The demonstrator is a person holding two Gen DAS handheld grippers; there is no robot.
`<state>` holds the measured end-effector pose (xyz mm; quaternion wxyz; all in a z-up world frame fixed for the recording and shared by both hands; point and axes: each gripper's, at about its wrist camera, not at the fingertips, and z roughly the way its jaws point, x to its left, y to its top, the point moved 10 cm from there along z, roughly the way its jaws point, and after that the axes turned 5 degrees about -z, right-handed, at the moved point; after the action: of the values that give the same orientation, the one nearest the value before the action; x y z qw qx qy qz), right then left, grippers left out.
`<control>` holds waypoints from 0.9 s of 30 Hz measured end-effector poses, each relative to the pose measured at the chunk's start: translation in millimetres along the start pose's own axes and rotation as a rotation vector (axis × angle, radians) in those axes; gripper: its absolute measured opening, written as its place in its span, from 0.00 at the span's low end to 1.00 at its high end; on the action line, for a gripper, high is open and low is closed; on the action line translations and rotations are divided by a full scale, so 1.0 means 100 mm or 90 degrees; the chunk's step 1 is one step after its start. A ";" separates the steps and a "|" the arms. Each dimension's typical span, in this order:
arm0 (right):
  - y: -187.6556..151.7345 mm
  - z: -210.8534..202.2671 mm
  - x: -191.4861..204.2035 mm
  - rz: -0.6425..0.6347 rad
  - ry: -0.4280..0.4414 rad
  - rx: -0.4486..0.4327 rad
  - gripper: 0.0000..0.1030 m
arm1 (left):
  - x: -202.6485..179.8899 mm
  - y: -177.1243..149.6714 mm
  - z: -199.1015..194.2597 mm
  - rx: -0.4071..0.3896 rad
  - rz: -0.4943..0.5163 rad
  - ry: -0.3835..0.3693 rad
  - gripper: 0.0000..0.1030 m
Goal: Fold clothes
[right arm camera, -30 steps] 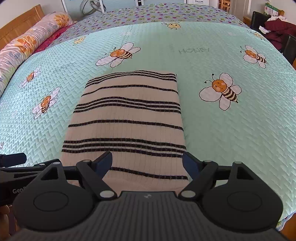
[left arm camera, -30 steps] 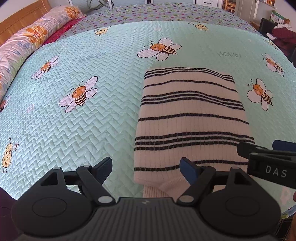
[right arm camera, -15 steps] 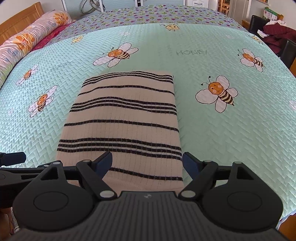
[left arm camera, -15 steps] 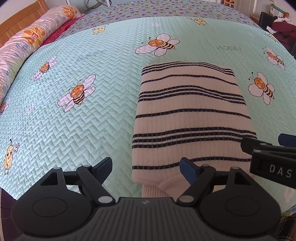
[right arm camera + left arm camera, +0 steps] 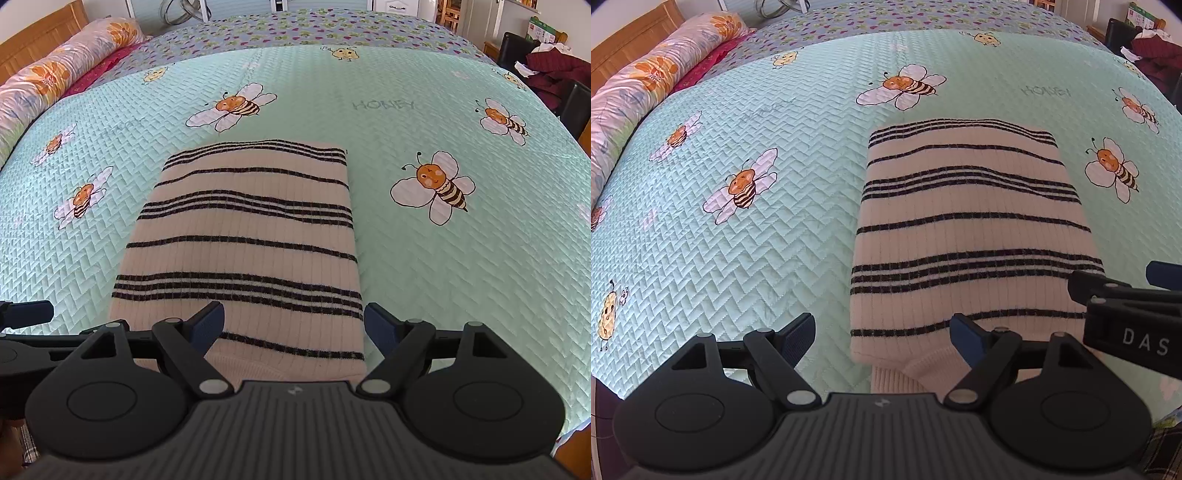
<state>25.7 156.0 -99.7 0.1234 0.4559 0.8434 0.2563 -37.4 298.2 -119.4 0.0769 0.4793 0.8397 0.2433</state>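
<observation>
One striped sweater (image 5: 967, 229), folded into a long rectangle, lies on the bee-print quilt (image 5: 775, 229) at the bed's near edge. Left gripper (image 5: 882, 336) and right gripper (image 5: 295, 325), two in all, hang spread wide and empty over its near end. Judged next: pinch both near corners evenly and carry them squarely onto the far edge.

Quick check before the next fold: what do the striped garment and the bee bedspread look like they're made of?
Striped garment: looks like a soft rib knit, cream with black stripes, matte; fine lengthwise ribs show. Bee bedspread: seems a quilted woven fabric, slight sheen, stitched in a zigzag pattern. Fibre content cannot be told.
</observation>
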 end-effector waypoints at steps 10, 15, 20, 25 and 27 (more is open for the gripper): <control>-0.02 0.02 0.01 0.001 0.001 0.005 0.80 | -0.03 -0.01 0.02 0.004 0.006 0.000 0.80; -0.03 0.03 0.00 0.002 0.001 0.006 0.80 | -0.05 -0.03 0.04 0.005 0.010 0.002 0.80; -0.03 0.05 0.00 -0.001 -0.002 0.009 0.80 | -0.07 -0.06 0.06 0.010 0.015 0.005 0.80; -0.05 0.07 0.00 -0.005 -0.005 0.012 0.80 | -0.08 -0.07 0.10 0.014 0.019 0.009 0.80; -0.05 0.09 -0.01 -0.005 -0.006 0.015 0.80 | -0.08 -0.08 0.13 0.019 0.019 0.011 0.80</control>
<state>26.9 155.4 -110.3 0.1230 0.4553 0.8476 0.2434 -34.9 292.4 -135.3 0.0591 0.4910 0.8365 0.2361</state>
